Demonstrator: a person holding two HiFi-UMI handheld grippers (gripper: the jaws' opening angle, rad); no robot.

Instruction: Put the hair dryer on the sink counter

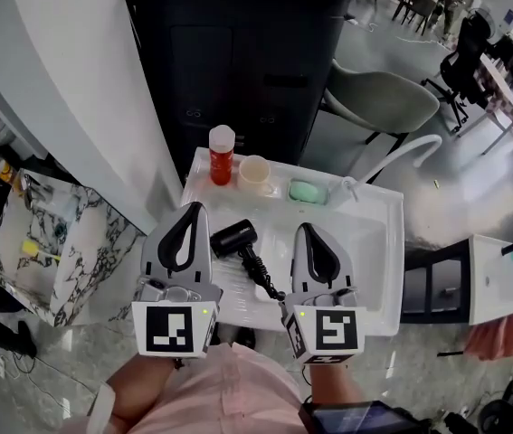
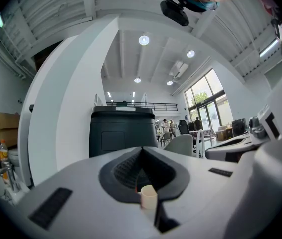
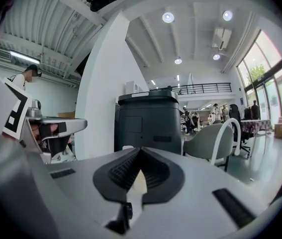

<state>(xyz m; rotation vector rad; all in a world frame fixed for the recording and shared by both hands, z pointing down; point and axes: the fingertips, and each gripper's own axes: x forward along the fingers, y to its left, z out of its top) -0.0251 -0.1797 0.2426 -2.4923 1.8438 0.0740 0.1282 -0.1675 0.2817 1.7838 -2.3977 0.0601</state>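
A black hair dryer (image 1: 233, 238) lies on the white sink counter (image 1: 378, 202), its black cord (image 1: 263, 277) trailing toward the near edge. My left gripper (image 1: 193, 209) hangs just left of the dryer, jaws together and empty. To the dryer's right my right gripper (image 1: 306, 230) is also shut with nothing in it. Both gripper views look level over the counter: the left gripper (image 2: 141, 149) and the right gripper (image 3: 140, 149) each show their tips meeting. The dryer is hidden in both of those views.
At the back of the counter stand a red bottle (image 1: 223, 155), a cream cup (image 1: 254, 174) and a green soap (image 1: 304, 191). A white faucet (image 1: 401, 156) arches at the right. A dark cabinet (image 1: 238, 52) stands behind, and a grey chair (image 1: 383, 98) beside it.
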